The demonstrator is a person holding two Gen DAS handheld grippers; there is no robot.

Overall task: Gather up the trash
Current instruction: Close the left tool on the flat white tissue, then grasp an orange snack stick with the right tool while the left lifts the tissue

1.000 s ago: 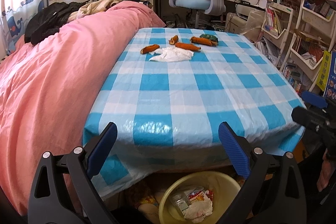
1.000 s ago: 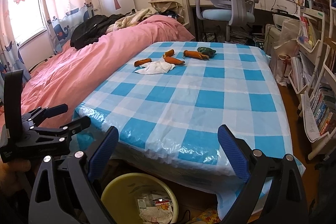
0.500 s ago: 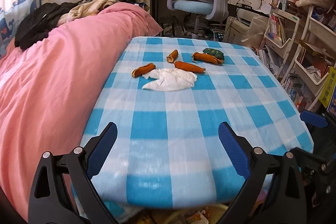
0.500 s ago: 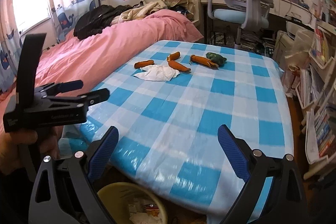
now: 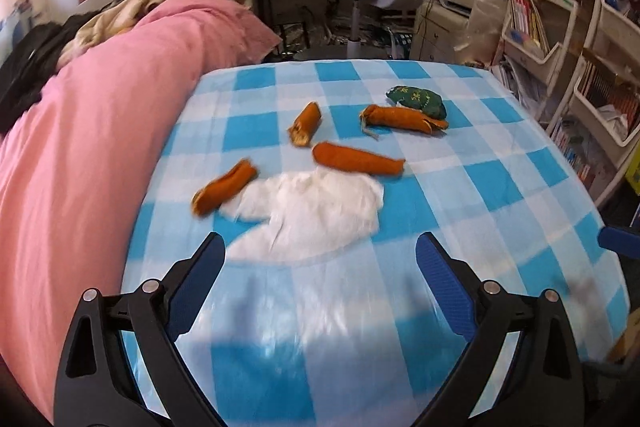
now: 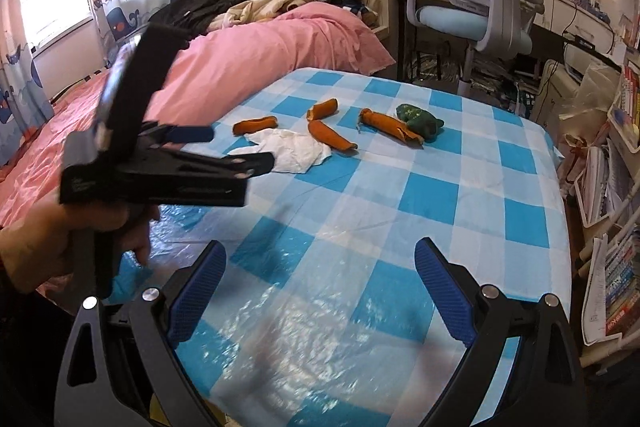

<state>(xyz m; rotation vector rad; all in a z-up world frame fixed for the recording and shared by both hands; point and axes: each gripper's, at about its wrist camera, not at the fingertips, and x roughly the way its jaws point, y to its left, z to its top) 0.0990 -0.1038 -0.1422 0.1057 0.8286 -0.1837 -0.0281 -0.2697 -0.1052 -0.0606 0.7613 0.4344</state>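
We see the table (image 5: 460, 211) in its blue-check cover carrying the trash in one loose cluster at the far side: a white tissue (image 5: 316, 211), four orange peel rolls (image 5: 356, 159) and a green wad (image 5: 418, 101). Left claw (image 5: 320, 259) hovers spread just short of the tissue, likely first pick; right claw (image 6: 320, 267) spread, empty, well back. No bin visible now.

A: What's sitting on the checked cloth (image 5: 460, 187)?
B: Four orange rolls (image 5: 356, 159) (image 5: 306, 123) (image 5: 224, 185) (image 5: 400, 119), one white tissue (image 5: 312, 215), one green pouch (image 5: 418, 101). Two grippers (image 5: 320, 287) (image 6: 320, 291) showing.
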